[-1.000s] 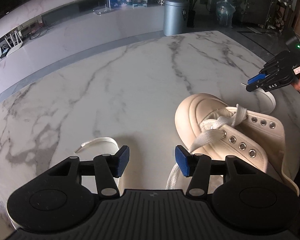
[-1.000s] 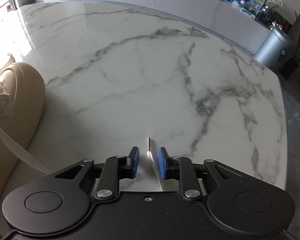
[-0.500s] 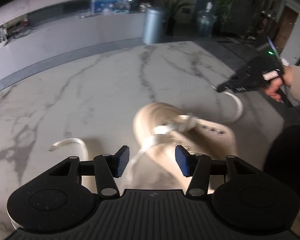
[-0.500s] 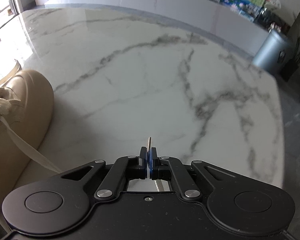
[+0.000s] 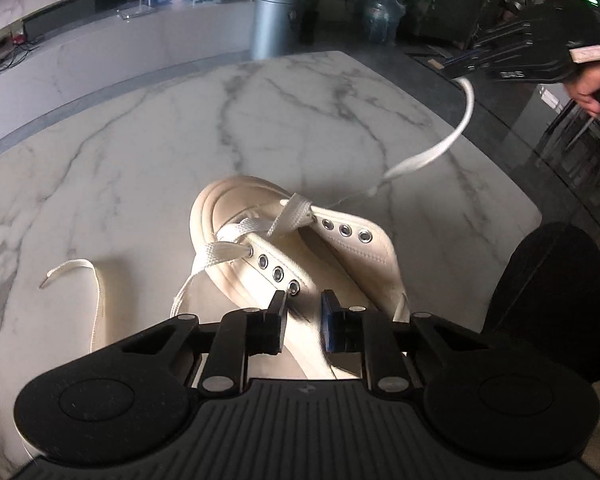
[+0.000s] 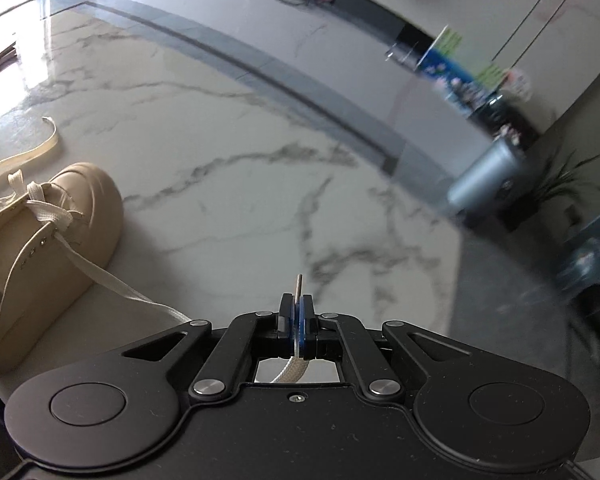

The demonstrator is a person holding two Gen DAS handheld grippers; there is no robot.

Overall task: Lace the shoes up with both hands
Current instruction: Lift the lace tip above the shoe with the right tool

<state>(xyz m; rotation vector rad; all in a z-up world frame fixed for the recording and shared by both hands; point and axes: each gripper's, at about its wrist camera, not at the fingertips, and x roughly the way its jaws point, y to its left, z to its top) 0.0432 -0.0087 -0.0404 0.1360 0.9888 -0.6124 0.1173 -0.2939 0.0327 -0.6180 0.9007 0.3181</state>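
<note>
A cream shoe [image 5: 236,204] lies on the marble table [image 5: 140,160], laced through its front eyelets only. My left gripper [image 5: 305,318] hovers over the shoe's opening. Its jaws are closing, with the end of the left eyelet row [image 5: 294,288] just between the fingertips and no pad visibly pressing. My right gripper [image 6: 296,312] is shut on the tip of the white lace [image 6: 112,284], whose aglet [image 6: 299,288] pokes out past the pads. In the left wrist view the right gripper [image 5: 458,73] hangs high at the upper right, and the lace [image 5: 432,152] arcs up to it from the shoe. The other lace end [image 5: 96,280] lies loose on the table.
The table's right edge [image 5: 532,208] falls off to dark floor. A grey bin [image 5: 274,24], a water bottle [image 5: 382,16] and plants stand beyond the far edge. A dark rounded shape [image 5: 552,300] sits close at the right. A hand [image 5: 588,88] holds the right gripper.
The right gripper shut on the lace tip, then rose, lifting that lace off the table. The left gripper moved over the shoe and its jaws narrowed.
</note>
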